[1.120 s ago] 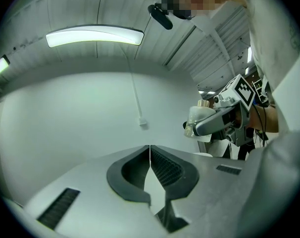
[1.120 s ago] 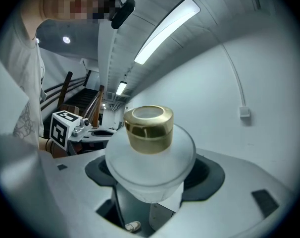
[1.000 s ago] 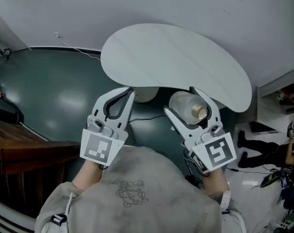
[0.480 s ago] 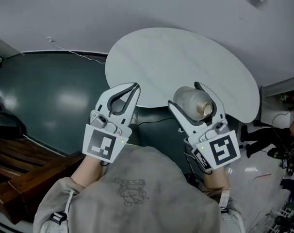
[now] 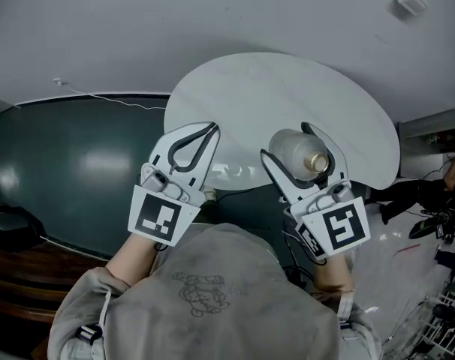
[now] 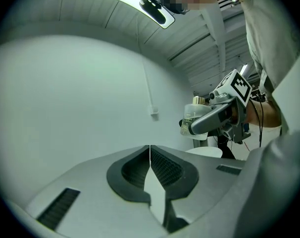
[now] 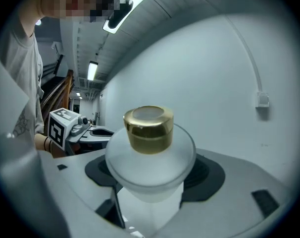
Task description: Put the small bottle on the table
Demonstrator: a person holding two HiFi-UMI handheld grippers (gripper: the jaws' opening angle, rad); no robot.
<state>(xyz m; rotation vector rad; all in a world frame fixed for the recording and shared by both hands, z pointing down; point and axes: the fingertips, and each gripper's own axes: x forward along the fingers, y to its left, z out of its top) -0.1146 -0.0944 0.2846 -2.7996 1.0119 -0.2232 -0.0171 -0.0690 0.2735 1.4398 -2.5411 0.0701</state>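
The small bottle [image 7: 150, 175] had a frosted white body and a shiny gold cap [image 7: 149, 128]. The left gripper [image 5: 210, 128] and right gripper [image 5: 286, 141] were pale grey-white, with black ribbed pads [image 6: 162, 167]. Each marker cube [image 5: 160, 217] bore a black-and-white square pattern. The table [image 5: 272, 88] was plain white, the floor [image 5: 77, 163] dark teal, and the sweatshirt [image 5: 212, 306] grey with a faint line drawing.

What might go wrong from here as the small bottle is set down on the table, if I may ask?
1. The right gripper holds the small bottle by its rounded, smooth-looking body, so it may slip or twist on the way down.
2. In the head view it appears close to the near edge of the table; released there, it might tip off. The shut, empty left gripper is off to the side.
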